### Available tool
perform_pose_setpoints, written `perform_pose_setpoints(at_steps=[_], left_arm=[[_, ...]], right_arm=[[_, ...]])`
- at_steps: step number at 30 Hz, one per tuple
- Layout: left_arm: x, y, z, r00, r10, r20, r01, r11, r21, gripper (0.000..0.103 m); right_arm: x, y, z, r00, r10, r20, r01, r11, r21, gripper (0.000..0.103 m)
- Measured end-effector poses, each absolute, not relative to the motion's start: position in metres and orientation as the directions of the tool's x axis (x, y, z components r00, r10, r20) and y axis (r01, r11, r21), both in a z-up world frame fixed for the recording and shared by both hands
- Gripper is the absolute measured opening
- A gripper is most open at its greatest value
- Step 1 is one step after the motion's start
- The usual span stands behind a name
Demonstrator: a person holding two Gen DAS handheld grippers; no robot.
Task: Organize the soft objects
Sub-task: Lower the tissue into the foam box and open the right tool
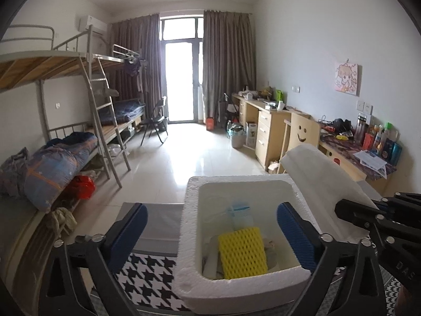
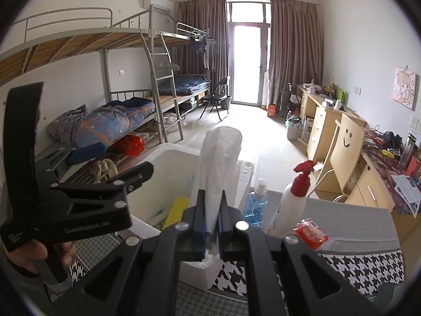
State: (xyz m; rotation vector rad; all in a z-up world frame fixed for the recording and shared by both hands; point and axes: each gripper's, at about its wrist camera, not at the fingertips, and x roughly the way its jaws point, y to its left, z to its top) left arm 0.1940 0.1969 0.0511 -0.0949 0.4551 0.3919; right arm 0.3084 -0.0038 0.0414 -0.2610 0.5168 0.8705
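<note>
A white foam box [image 1: 189, 210] stands on a houndstooth-patterned surface. Inside it lie a yellow mesh sponge [image 1: 242, 252], a bluish plastic pack [image 1: 240, 213] and some pale soft items. My left gripper [image 1: 210, 210] is open wide, one blue pad outside the box's left wall and the other inside near its right wall, with nothing pressed between them. My right gripper [image 2: 211, 200] is shut on the edge of the white foam lid [image 2: 221, 152], which stands tilted up over the box's right side. That lid [image 1: 323, 176] and the sponge [image 2: 176, 210] show in both views.
Right of the box stand a white spray bottle with a red trigger [image 2: 292, 197], a bottle of blue liquid [image 2: 256, 205] and a red packet [image 2: 310, 233]. A smiley-face wooden chair [image 2: 347, 142] and desks line the right wall. Bunk beds [image 2: 105, 123] run along the left.
</note>
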Motion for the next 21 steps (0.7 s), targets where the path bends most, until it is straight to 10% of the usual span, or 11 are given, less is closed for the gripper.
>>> perform_pose_setpoints(at_steps=[21], left_arm=[[0.165, 0.213, 0.039, 0.794, 0.395, -0.462, -0.454, 0.891, -0.019, 0.102]], right_arm=[[0.32, 0.028, 0.032, 0.475, 0.666, -0.574, -0.811, 0.586, 0.008, 0.009]])
